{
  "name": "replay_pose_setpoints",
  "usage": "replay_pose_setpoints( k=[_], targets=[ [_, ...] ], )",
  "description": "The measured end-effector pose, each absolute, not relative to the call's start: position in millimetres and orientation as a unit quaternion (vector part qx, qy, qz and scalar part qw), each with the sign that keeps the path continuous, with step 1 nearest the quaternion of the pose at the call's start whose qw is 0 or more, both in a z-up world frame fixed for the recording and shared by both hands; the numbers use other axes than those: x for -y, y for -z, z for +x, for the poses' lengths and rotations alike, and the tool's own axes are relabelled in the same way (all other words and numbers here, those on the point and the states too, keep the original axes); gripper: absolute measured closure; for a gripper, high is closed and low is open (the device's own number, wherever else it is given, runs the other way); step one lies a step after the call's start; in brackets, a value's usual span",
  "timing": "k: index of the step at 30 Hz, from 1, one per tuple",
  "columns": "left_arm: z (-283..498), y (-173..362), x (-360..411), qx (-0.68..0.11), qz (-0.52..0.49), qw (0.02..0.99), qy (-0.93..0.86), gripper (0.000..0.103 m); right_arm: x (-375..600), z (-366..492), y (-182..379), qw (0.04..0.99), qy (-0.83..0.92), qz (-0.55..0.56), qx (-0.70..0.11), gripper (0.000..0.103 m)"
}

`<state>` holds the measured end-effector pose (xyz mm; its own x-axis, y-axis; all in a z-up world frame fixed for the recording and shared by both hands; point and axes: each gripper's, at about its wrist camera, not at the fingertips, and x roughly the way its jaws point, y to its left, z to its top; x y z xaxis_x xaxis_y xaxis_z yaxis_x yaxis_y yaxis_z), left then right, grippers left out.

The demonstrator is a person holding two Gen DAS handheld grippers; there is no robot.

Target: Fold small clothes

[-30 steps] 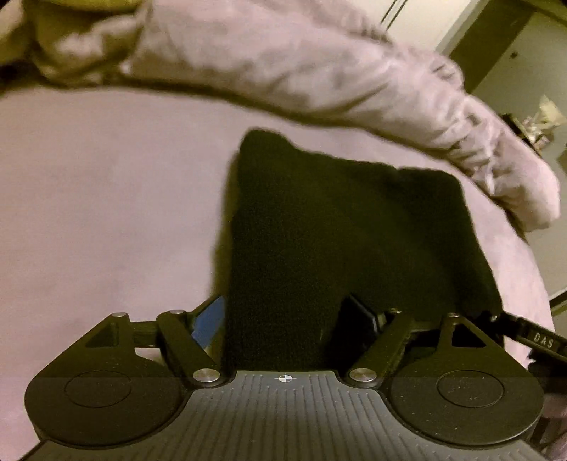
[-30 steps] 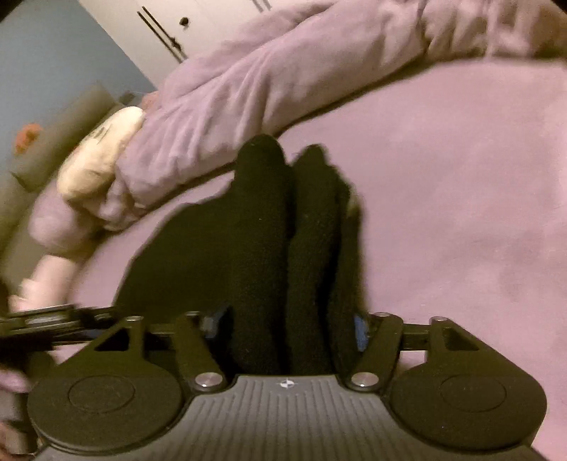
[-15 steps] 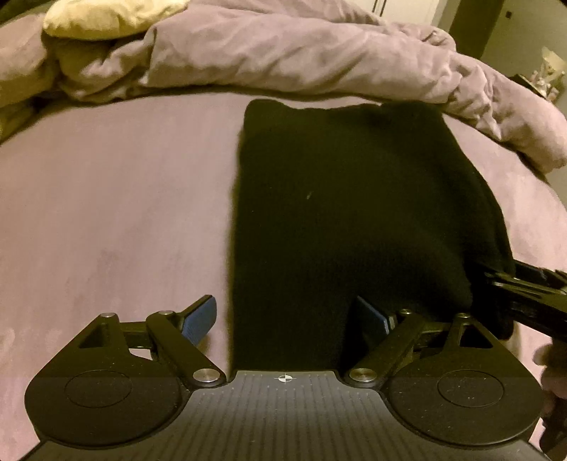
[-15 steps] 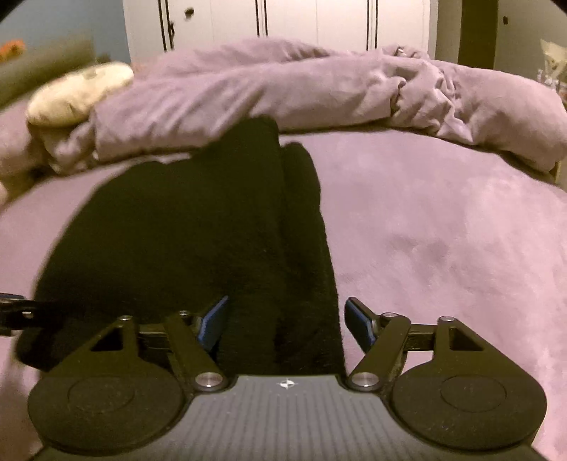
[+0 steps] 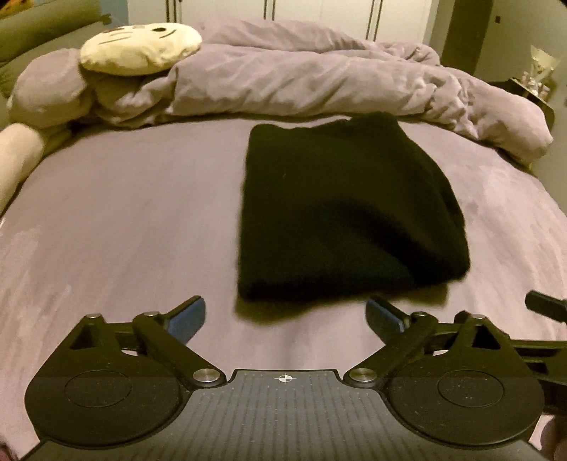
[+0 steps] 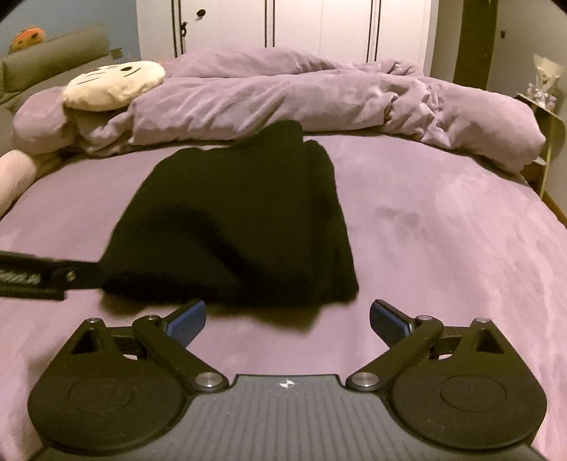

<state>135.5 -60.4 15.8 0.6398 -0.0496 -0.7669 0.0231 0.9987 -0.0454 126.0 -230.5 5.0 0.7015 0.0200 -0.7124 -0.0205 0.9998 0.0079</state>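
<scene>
A black knitted garment [image 5: 340, 212] lies folded flat on the purple bed sheet [image 5: 124, 220]; the right wrist view shows the same garment [image 6: 241, 220] with stacked folds along its right side. My left gripper [image 5: 285, 314] hangs just short of the garment's near edge, jaws opening wide, nothing between them. My right gripper [image 6: 287, 315] is likewise just in front of the near edge, jaws opening wide and empty. Part of the right tool [image 5: 545, 308] shows at the right edge of the left wrist view, and the left tool [image 6: 42, 273] at the left edge of the right wrist view.
A crumpled purple duvet [image 5: 319, 81] lies across the far side of the bed, with a cream plush cushion [image 5: 138, 48] on a purple pillow at the far left. White wardrobe doors [image 6: 283, 25] stand behind. A shelf with small items [image 6: 542, 92] stands at the right.
Both grippers let go of the black garment, opened wide and drew back from it toward the near side of the bed. The garment now lies flat, clear of both pairs of jaws.
</scene>
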Motion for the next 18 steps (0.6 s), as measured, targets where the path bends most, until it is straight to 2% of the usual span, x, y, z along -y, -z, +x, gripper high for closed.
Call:
replay_pose_setpoints(
  k=[5,18],
  targets=[
    [99.2,-17.9,58.1,-0.426,-0.006,0.905,0.0,0.002,208.1,102.8,-13.9,0.898,0.001,-0.028,-0.44,0.004],
    [72.2,-36.2,52.9,-0.414,-0.01,0.91,-0.004,0.002,190.9,78.0,-38.8,0.903,-0.002,-0.031,-0.43,0.004]
  ],
)
